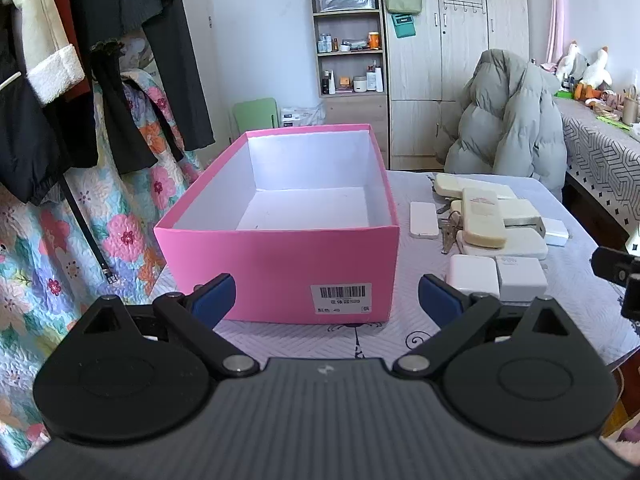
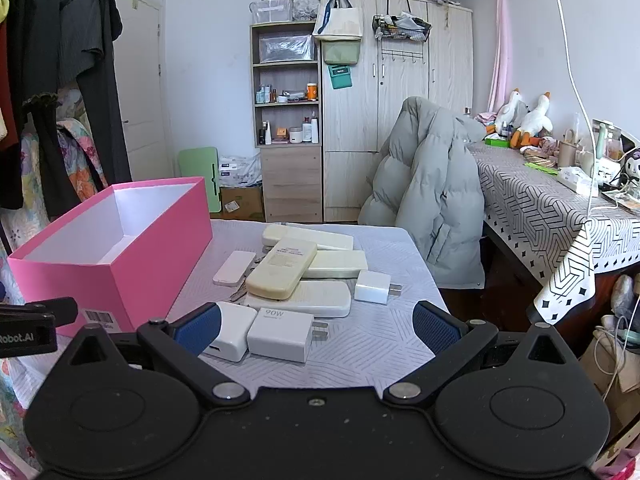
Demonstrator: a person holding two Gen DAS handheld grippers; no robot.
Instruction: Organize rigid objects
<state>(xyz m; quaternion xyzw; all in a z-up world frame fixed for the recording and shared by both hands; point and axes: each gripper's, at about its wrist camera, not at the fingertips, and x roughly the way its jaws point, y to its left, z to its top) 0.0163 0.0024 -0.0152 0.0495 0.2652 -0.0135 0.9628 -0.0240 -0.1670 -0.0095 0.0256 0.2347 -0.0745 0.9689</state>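
Two white chargers (image 2: 256, 334) lie nearest, just ahead of the right gripper (image 2: 316, 330), whose fingers stand wide apart and hold nothing; the prongs of the 90W one point to its right. Beyond them, cream remote controls (image 2: 282, 268) lie piled, their long axes running mostly away and a little to the right. Ahead of the left gripper (image 1: 326, 298), also spread apart and empty, the pink box (image 1: 280, 264) stands open, its long axis pointing away.

Keys (image 1: 448, 224) lie mostly hidden beneath the stacked remote controls (image 1: 482, 216).
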